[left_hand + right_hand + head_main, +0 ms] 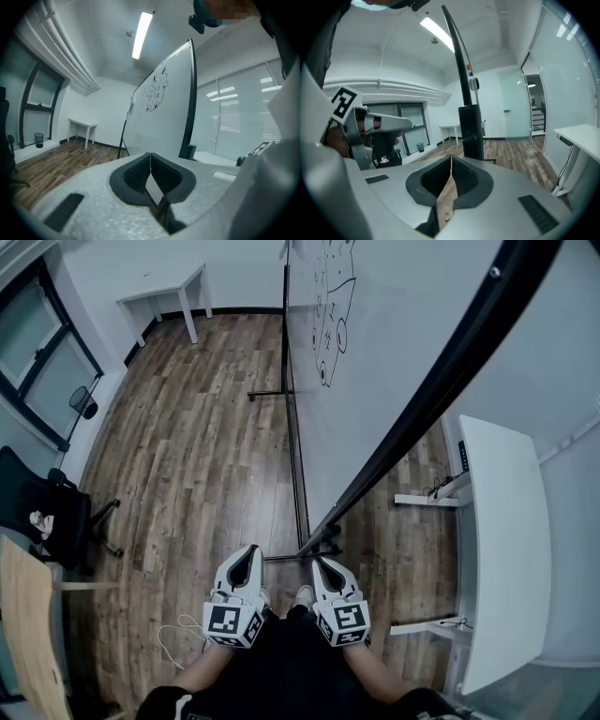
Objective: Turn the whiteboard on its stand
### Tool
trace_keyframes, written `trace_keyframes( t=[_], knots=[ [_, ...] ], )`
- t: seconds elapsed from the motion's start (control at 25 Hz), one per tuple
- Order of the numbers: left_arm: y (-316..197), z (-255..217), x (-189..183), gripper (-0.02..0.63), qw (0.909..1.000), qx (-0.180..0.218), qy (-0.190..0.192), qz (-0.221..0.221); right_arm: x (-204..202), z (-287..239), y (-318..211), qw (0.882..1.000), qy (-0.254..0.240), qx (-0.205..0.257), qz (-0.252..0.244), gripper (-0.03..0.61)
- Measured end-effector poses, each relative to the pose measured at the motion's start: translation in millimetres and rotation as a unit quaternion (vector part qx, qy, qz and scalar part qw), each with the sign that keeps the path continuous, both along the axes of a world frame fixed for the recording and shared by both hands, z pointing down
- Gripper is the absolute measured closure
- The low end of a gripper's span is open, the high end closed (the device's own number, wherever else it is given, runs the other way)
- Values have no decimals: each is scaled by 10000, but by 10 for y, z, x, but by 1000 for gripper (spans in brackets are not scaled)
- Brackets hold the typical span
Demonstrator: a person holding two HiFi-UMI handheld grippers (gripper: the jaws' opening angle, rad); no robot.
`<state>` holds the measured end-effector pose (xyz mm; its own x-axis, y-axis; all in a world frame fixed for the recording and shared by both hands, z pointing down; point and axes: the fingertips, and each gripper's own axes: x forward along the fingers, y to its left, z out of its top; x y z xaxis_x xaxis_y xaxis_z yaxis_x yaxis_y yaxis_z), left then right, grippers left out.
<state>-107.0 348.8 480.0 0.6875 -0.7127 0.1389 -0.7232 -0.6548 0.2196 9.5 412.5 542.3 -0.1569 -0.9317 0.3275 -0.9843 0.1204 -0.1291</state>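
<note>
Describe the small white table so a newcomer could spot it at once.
Start at the big whiteboard crossing the room. Left of its far end, against the back wall, stands the small white table. Unlike the long desk at right, it is short.

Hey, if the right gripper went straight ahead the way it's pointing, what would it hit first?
Probably the whiteboard stand's black upright, which is close ahead and slightly right of the right gripper with its shut tips. Depth is unclear, so it might just pass on the upright's left.

Wooden floor point(197, 456) carries whiteboard stand point(296, 456), white table point(169, 292).
</note>
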Motion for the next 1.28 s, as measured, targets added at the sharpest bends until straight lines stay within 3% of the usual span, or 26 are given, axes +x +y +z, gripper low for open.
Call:
trace_keyframes(
  t=[0.24, 1.28],
  knots=[
    [42, 82, 8, 595, 9999, -88, 107, -18, -17, -9, -23, 9992, -394, -21, 75, 560],
    [61, 128, 54, 595, 9996, -123, 104, 245, -22, 78, -1, 9992, -247, -183, 237, 565]
  ],
)
